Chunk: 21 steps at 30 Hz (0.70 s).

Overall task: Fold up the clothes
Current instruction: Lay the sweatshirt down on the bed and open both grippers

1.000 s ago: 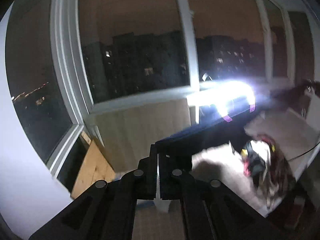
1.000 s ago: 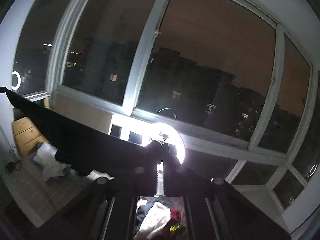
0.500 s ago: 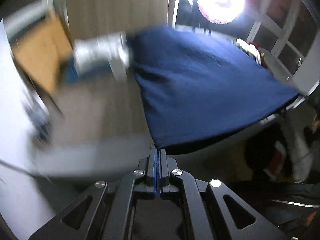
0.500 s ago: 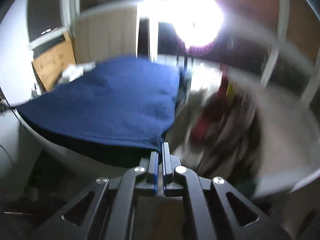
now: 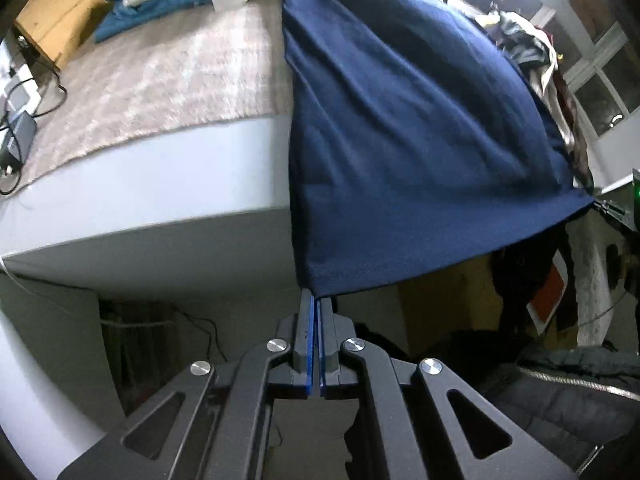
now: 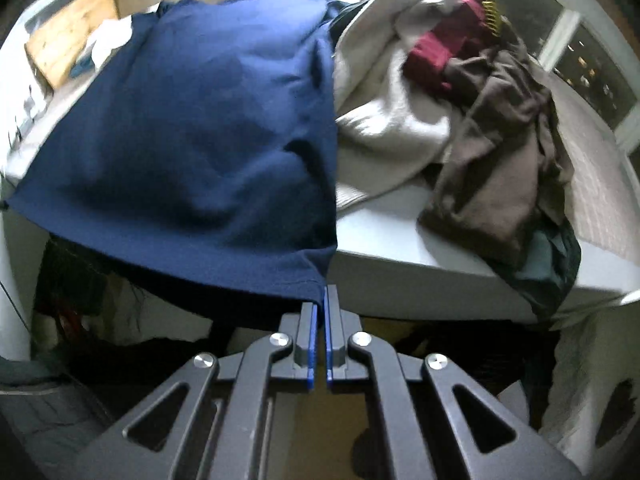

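- Spanning a white bed (image 5: 160, 168) with a beige cover, heaped clothes (image 6: 460, 92) beside windows.
- Navy T-shirt (image 5: 400, 128) stretched smooth over bed edge.
- Left gripper (image 5: 314, 308) and right gripper (image 6: 322, 300) jaws clamped on hem corners.

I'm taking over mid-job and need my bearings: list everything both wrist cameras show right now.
Navy garment: one, dark blue, stretched from the bed edge toward the cameras, held by its two near hem corners.
Bed: one, beige cover over a white base, under the garment.
Unfolded clothes pile: one heap, cream, maroon and brown, right of the garment in the right wrist view.
Teal cloth: one, far side of the bed, white fabric lying on it.
Wooden board: one, light wood, far left corner.
Cables and adapter: black, left edge of the bed.
Left gripper: black, blue-lined fingers shut on a hem corner.
Right gripper: same, shut on the other corner.
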### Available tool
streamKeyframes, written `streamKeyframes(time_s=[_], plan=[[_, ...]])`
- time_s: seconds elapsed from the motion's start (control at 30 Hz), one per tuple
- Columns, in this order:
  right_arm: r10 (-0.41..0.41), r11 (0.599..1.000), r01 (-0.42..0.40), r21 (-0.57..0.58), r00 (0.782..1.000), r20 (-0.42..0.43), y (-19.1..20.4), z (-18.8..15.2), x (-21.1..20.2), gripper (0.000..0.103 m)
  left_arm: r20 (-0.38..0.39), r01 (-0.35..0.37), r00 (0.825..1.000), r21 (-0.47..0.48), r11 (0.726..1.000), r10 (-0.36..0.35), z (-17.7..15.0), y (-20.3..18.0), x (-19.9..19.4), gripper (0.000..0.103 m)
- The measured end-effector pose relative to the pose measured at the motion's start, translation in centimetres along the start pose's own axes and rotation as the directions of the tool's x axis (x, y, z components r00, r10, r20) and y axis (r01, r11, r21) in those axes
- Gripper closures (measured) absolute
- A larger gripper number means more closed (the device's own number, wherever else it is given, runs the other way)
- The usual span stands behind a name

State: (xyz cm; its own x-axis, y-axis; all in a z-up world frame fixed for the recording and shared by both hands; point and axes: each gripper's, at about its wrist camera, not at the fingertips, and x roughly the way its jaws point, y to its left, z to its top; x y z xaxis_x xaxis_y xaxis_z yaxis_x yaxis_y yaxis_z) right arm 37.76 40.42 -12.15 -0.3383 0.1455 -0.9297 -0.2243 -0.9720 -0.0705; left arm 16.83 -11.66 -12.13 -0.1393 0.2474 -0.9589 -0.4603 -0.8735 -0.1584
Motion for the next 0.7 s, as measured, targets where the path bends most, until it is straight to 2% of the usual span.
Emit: streamKeyframes(time_s=[0.17,0.23,0.3,0.37,0.43,0.5,0.53,0.57,0.7], plan=[[0.038,0.999,-0.039,-0.009,0.997,-0.061,-0.6,-0.7,-1.9,0.091,-0.056,-0.042,0.998,0.011,0.999,0.042,-0.7,-0.2,-2.3,0.1],[0.056,0.998,-0.057,-0.008,0.995,-0.081,-1.0,-1.1,-2.8,0.091,-0.032,-0.061,0.998,0.01,0.998,0.061,0.4,0.2,-4.9,0.1],[0.081,0.997,-0.08,0.021,0.996,-0.047,-1.8,0.1,-5.2,0.091,0.014,-0.081,0.997,0.02,0.997,0.08,2.5,0.4,-7.7,0.1],[0.112,0.993,-0.114,0.034,0.993,0.034,-2.7,3.4,-8.6,0.091,0.095,-0.084,0.992,0.042,0.996,0.08,6.6,0.5,-10.7,0.1],[0.121,0.993,-0.122,0.005,0.986,0.112,-2.6,7.8,-10.8,0.09,0.172,-0.086,0.982,0.071,0.994,0.073,11.9,0.2,-12.5,0.095],[0.135,0.991,-0.13,-0.038,0.974,0.182,-1.1,12.8,-12.3,0.081,0.23,-0.11,0.97,0.103,0.989,0.084,17.2,0.0,-13.2,0.079],[0.139,0.99,-0.13,-0.057,0.968,0.208,-0.3,15.3,-12.4,0.072,0.253,-0.124,0.963,0.118,0.985,0.091,20.0,-0.1,-13.1,0.078],[0.145,0.989,-0.131,-0.074,0.963,0.229,0.6,18.0,-12.2,0.067,0.268,-0.126,0.96,0.137,0.983,0.086,23.0,-0.3,-12.5,0.077],[0.196,0.98,-0.179,-0.091,0.949,0.246,4.0,28.4,-8.2,0.066,0.276,-0.136,0.957,0.145,0.98,0.092,32.5,0.3,-8.7,0.076]])
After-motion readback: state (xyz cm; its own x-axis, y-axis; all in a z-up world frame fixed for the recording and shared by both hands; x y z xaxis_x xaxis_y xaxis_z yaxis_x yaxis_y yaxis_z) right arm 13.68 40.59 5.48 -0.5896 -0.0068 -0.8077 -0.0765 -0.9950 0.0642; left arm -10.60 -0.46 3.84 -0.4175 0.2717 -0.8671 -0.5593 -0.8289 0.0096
